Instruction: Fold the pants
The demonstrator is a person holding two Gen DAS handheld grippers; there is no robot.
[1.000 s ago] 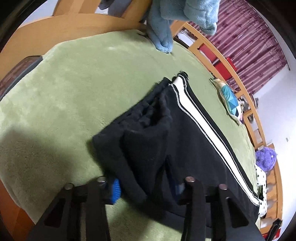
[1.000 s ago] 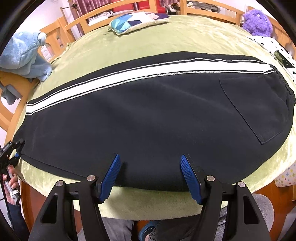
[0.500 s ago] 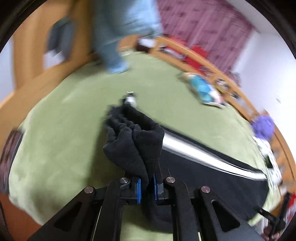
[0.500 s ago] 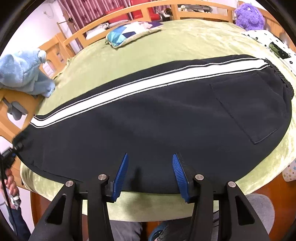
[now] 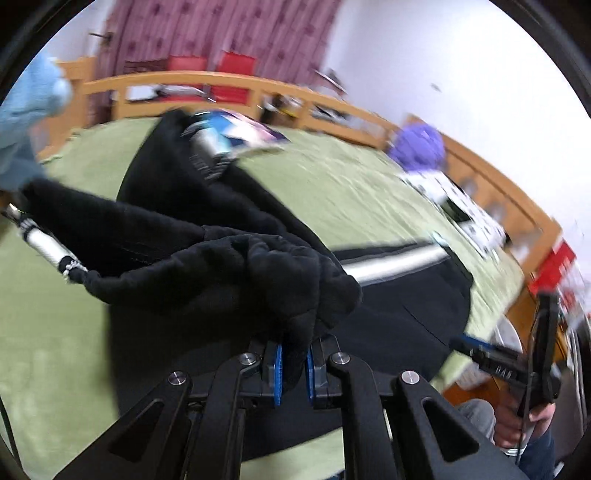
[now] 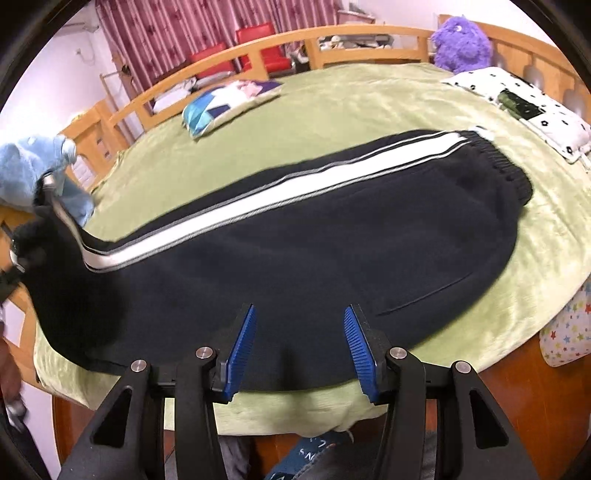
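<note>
The black pants (image 6: 332,236) with a white side stripe are spread on a green blanket (image 6: 369,110) covering a bed with a wooden rail (image 6: 369,35). Their long axis is laid from the near left to the far right in the right wrist view, with the elastic waistband at the far right and the leg ends at the left. The leg ends are seen lifted off the blanket and bunched, pinched between the blue pads of the left tongs (image 5: 293,369), which are closed narrowly on the fabric. The right tongs (image 6: 301,345) are held partly spread above the near edge of the pants, with nothing gripped between the pads. A patterned pillow (image 6: 229,101) is seen beyond the pants, well apart from them. A purple plush toy (image 6: 461,42) is placed at the far right, by the rail. A dotted white cushion (image 6: 517,107) lies near the waistband. A light blue cloth (image 6: 29,166) hangs at the left, just beside the raised leg ends.
</note>
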